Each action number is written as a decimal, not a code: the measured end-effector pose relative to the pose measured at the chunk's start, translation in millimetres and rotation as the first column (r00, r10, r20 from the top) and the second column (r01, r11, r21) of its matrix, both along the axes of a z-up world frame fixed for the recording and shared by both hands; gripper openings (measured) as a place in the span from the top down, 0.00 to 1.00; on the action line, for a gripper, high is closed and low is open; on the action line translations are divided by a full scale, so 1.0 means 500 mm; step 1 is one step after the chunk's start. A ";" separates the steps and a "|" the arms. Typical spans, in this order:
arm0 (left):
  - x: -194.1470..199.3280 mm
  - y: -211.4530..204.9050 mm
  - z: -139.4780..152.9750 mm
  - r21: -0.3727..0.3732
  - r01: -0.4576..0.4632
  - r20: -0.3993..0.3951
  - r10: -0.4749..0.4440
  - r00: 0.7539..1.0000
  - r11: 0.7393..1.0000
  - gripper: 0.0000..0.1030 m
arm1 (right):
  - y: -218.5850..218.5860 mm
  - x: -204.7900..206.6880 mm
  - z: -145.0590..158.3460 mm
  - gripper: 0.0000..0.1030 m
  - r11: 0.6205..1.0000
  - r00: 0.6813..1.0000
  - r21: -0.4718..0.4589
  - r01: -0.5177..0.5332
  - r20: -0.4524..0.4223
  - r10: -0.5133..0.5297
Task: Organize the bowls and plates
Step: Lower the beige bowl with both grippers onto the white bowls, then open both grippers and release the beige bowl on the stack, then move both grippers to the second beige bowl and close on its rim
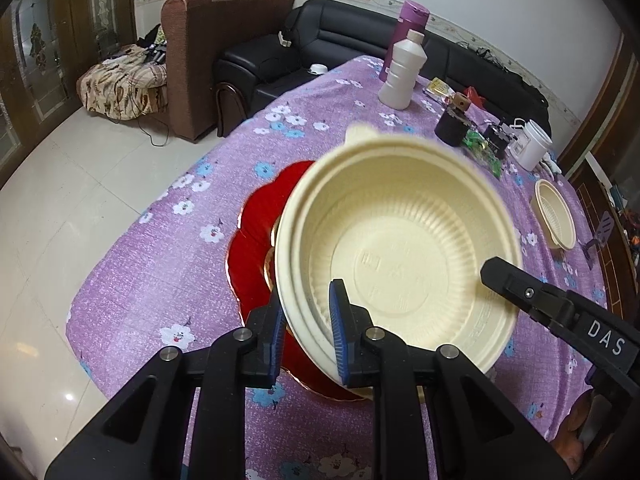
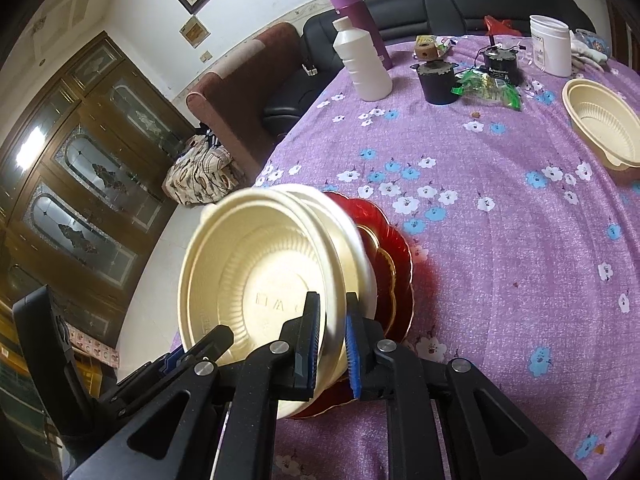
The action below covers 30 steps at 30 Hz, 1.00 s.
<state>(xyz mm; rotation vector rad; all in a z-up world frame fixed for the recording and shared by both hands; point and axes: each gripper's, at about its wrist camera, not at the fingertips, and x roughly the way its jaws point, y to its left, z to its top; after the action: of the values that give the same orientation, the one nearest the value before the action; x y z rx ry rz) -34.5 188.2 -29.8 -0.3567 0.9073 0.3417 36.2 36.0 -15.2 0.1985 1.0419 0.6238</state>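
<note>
Cream ribbed plastic bowls (image 1: 400,248) (round, nested) above scalloped red plate (image 1: 256,240).

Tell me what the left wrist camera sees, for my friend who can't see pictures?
The left gripper pinches the rim of a cream ribbed plastic bowl, tilted above a red scalloped plate on a purple flowered tablecloth. The right gripper reaches the bowl's opposite rim.
</note>
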 end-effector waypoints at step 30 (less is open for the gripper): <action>0.011 -0.108 0.098 0.138 0.031 0.126 -0.048 0.991 0.990 0.28 | -0.192 0.019 0.032 0.28 0.968 0.991 0.214 0.132 -0.020 -0.130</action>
<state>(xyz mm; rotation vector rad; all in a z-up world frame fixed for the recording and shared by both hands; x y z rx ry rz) -28.9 134.1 19.0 -0.2324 0.7594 0.3379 45.6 -59.9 0.9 0.4551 0.9574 0.6156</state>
